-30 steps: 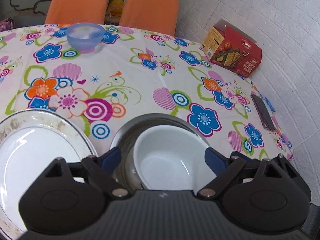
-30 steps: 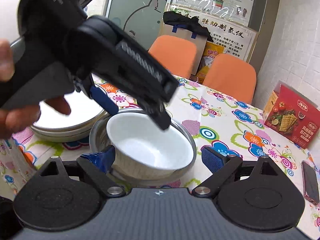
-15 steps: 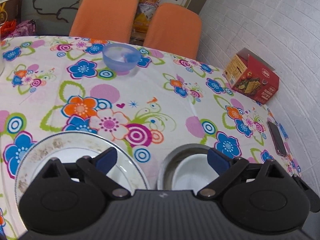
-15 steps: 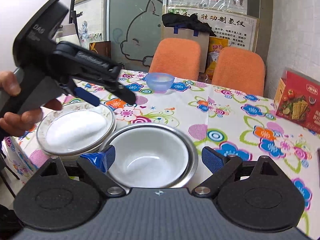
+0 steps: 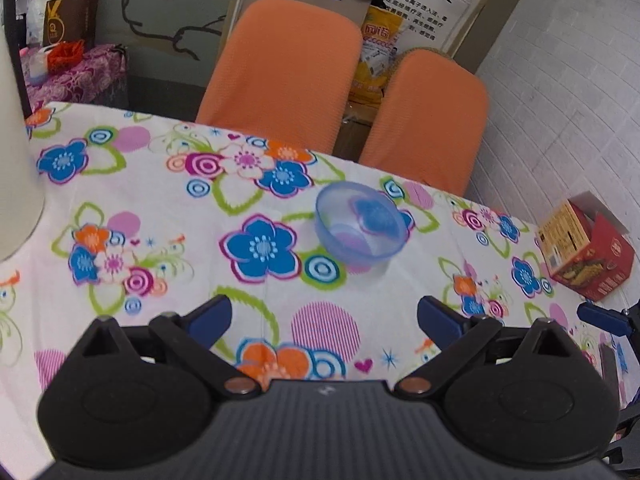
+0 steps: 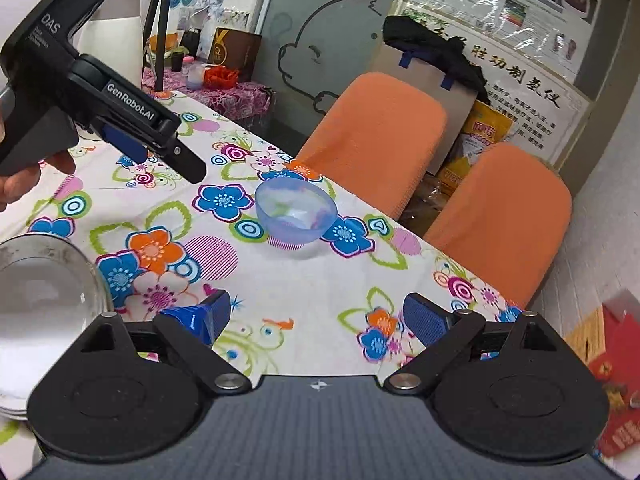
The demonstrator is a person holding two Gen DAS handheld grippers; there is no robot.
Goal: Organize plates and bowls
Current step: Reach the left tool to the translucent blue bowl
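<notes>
A translucent blue bowl is seen upright and empty near the far tabletop edge. A white plate is partly shown at the near-left edge.

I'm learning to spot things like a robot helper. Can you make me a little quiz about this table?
1. True or false: the blue bowl sits upright on the flowery tablecloth.
2. Is the left gripper holding something: A) yes, B) no, it is open?
3. Fill in: behind the table stand two ____ chairs.

Key: 1 true. 2 B; the right gripper is open too. 3 orange.
</notes>
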